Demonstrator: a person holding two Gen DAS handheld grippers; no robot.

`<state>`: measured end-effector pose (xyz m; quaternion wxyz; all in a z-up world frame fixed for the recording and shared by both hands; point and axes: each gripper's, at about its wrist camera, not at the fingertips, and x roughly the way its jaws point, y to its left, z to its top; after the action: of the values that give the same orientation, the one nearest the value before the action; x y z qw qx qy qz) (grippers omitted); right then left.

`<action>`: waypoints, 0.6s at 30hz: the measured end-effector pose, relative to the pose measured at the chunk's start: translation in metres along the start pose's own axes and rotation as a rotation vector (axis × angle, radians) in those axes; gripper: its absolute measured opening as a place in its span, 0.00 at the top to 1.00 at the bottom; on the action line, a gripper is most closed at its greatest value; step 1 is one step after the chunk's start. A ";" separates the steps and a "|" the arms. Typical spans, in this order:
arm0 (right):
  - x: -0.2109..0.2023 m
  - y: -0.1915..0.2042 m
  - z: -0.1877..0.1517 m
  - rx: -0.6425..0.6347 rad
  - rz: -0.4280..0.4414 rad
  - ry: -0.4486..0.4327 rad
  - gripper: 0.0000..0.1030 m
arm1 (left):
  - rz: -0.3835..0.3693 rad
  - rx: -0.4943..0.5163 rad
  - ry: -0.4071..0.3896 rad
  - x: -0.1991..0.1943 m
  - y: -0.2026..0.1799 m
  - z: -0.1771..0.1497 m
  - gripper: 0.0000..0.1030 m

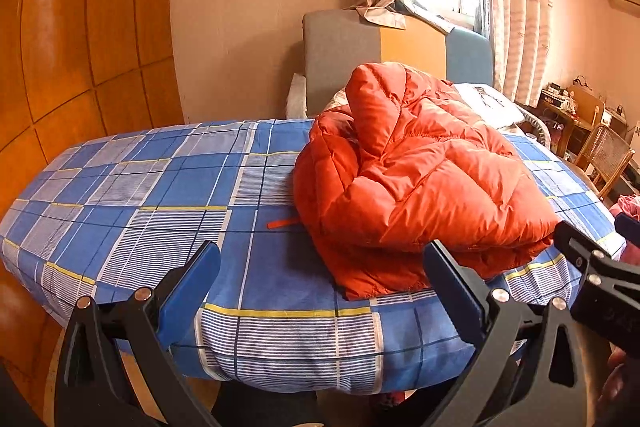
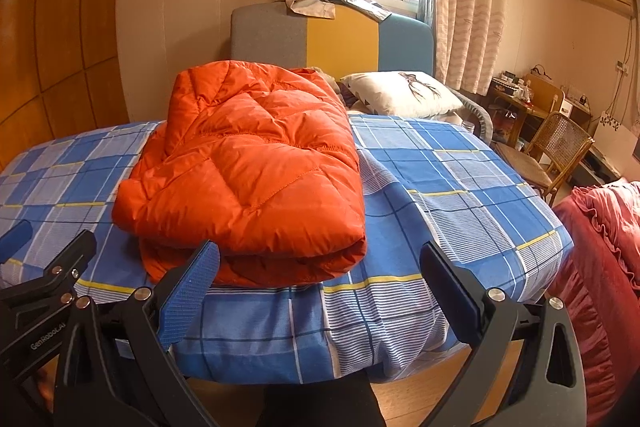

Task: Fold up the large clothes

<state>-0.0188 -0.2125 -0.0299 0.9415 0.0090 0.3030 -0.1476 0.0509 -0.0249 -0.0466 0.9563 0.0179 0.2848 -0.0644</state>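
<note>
While the puffy orange quilted down jacket (image 2: 248, 179) lies folded into a thick bundle on the bed's blue, white and yellow plaid sheet (image 2: 460, 179), close to the near edge, I hold both of my grippers short of it with nothing between their fingers. My left gripper (image 1: 320, 291) and my right gripper (image 2: 320, 291) each stand wide apart, over the near edge of the bed. Behind the jacket sit a white pillow with a deer print (image 2: 404, 93) and a grey, yellow and blue padded headboard (image 2: 332, 39).

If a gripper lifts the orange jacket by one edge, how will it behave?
The orange jacket looks puffy and quilted, so probably light for its size. It is soft and folded in layers, so it would likely sag and unfold. Its shiny fabric may slip on the blue checked sheet.
</note>
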 end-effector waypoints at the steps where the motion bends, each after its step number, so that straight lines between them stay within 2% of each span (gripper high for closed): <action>1: 0.000 0.000 0.000 0.002 0.000 -0.001 0.03 | -0.004 -0.002 0.000 0.000 0.000 0.000 0.02; 11: -0.002 0.001 0.001 0.005 -0.008 -0.009 0.03 | -0.005 -0.004 -0.026 -0.009 -0.001 0.003 0.02; 18: -0.005 0.004 0.000 -0.003 -0.005 -0.014 0.03 | -0.021 -0.005 -0.010 -0.008 -0.002 0.002 0.02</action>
<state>-0.0213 -0.2072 -0.0269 0.9432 0.0056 0.2966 -0.1495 0.0447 -0.0256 -0.0408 0.9569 0.0124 0.2805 -0.0737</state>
